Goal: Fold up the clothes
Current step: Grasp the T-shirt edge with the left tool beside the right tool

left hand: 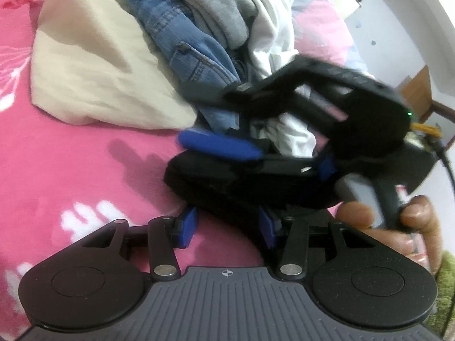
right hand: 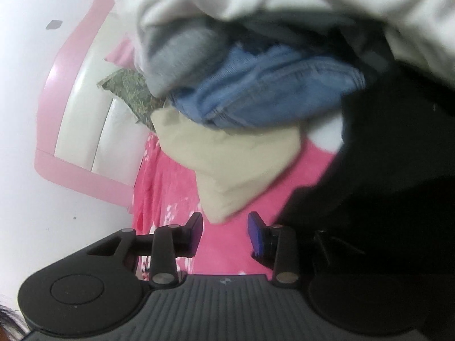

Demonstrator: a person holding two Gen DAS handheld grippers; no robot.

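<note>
With both the left gripper (left hand: 229, 228) and right gripper (right hand: 226, 233) gaping empty, best pinch the near soft black folded garment (left hand: 227, 182) at one edge, clear of the far heap of unfolded clothes (left hand: 176, 28).

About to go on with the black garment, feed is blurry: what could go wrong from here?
The right gripper is open with nothing between its pads, so the black garment may slump. The left gripper straddles only its edge, a weak hold. The clothes pile is close and could snag.
</note>
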